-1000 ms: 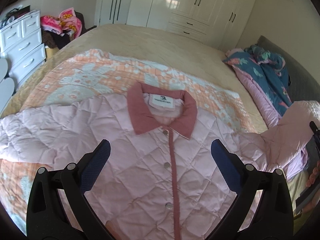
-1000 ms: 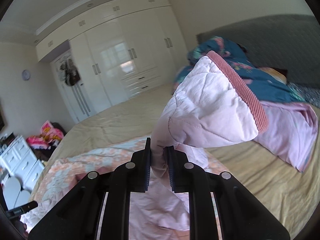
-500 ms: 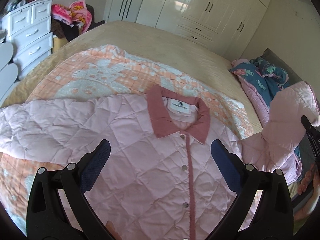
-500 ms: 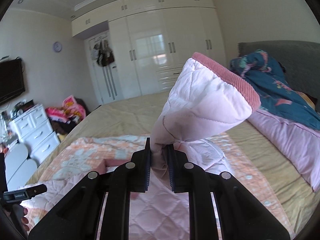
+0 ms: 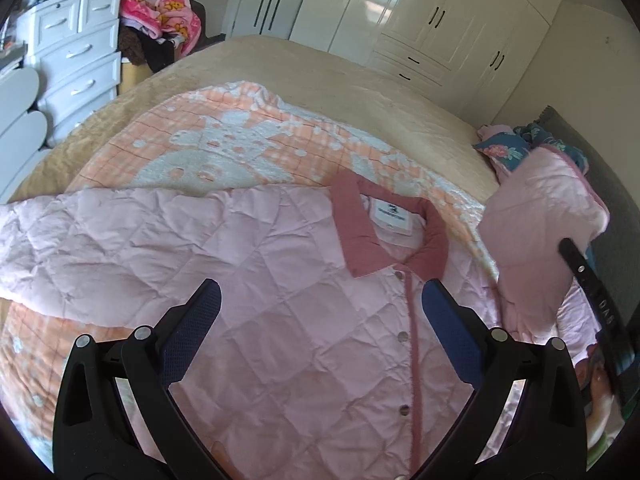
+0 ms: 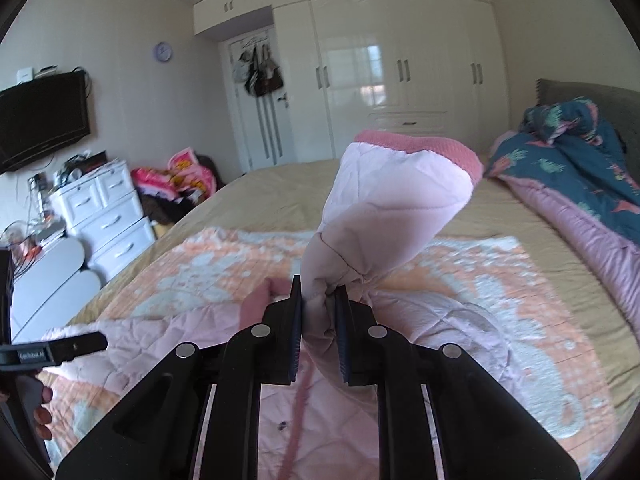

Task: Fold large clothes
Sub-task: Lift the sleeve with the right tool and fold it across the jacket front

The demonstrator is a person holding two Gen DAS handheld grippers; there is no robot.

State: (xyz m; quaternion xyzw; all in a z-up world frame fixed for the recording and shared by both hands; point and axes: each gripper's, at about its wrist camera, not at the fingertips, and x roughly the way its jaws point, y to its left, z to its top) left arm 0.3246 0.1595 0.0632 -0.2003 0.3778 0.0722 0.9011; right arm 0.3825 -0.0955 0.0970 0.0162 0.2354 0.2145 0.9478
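On the bed [image 5: 400, 92], the right tongs [image 6: 319, 312] are gripping the quilted pink jacket's [image 5: 280, 300] sleeve [image 6: 392, 208] for folding inward, probably needing lowering across the chest, while the left tongs [image 5: 320, 312] are hovering open.

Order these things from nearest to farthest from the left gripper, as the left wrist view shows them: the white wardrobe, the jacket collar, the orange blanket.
From the left gripper:
1. Jacket collar, just ahead of the gripper, slightly to the right.
2. Orange blanket, spread on the bed beyond the collar.
3. White wardrobe, against the far wall, past the bed's end.
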